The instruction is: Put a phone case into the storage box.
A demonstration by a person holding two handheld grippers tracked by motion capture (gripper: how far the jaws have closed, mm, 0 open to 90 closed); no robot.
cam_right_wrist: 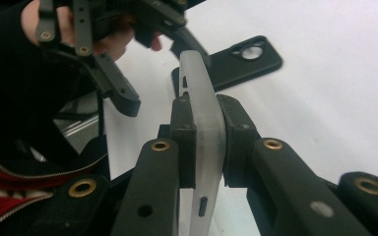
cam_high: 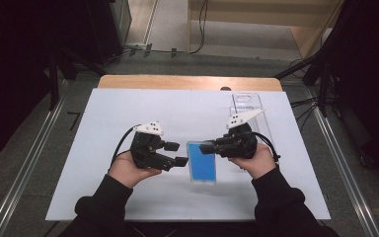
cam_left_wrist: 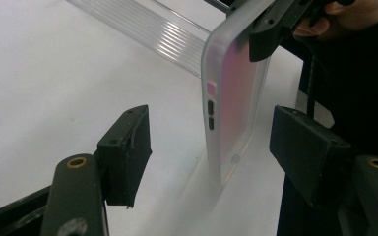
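- The table [cam_high: 128, 81] has a wooden top, and a white sheet [cam_high: 128, 113] covers most of it.
- A clear plastic box [cam_high: 249, 106] lies on the sheet, toward the table's far right part.
- A black phone case [cam_right_wrist: 248, 61] also lies flat on the sheet.

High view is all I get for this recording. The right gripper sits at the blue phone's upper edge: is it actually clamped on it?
Observer: Yes. In the right gripper view, the right gripper has both jaws shut flat against the two faces of the phone, which wears a frosted case.
Operator: And the left one, is it gripping too?
Observer: No. The left gripper is open, with one jaw on each side of the phone and neither touching it.
Operator: Is anything hidden from me behind the hands?
Observer: A black phone case lies flat on the white table beyond the phone, with its camera cutout showing.
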